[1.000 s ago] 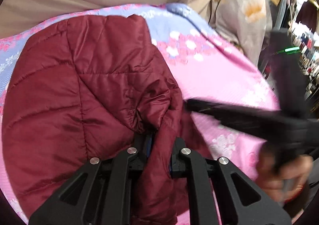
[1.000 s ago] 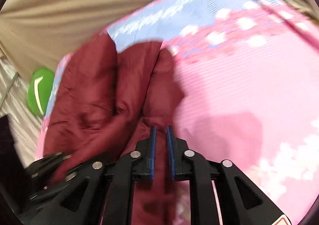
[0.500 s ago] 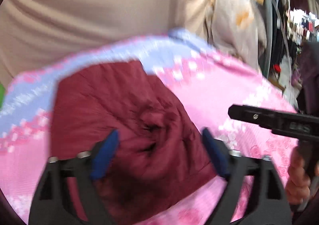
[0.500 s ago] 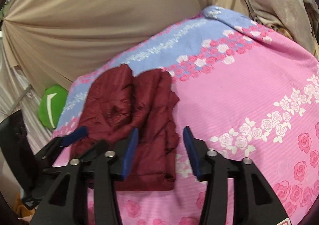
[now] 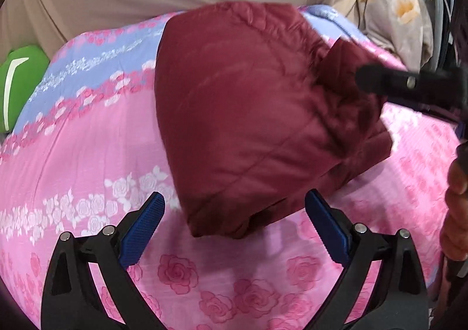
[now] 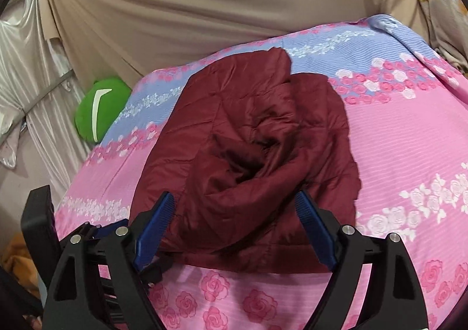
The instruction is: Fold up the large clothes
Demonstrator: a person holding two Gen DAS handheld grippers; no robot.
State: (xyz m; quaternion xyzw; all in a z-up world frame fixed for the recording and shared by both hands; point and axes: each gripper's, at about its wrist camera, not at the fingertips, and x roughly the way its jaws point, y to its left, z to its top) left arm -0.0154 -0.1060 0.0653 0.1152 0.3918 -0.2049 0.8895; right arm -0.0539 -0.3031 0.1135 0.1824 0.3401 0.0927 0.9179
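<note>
A dark red quilted jacket (image 5: 248, 113) lies in a folded bundle on the pink rose-print bedsheet (image 5: 87, 154). My left gripper (image 5: 235, 227) is open wide just short of the jacket's near corner, with nothing between its blue pads (image 5: 143, 227). In the right wrist view the jacket (image 6: 248, 160) shows a crumpled hollow in its middle. My right gripper (image 6: 234, 227) has its jaws opening; the jacket's near edge lies just past its fingertips, unpinched. The right gripper (image 5: 409, 84) also reaches in from the right in the left wrist view, held by a hand (image 5: 456, 198).
A green cushion (image 6: 99, 107) sits off the bed's far left corner. A beige curtain (image 6: 204, 8) hangs behind the bed, silver cloth (image 6: 23, 66) to its left and floral fabric (image 5: 395, 8) to the right. The sheet (image 6: 409, 139) lies flat around the jacket.
Both grippers were shut on the jacket's fabric a second ago. They have let go, opened wide and drawn back, and the jacket now lies free on the sheet.
</note>
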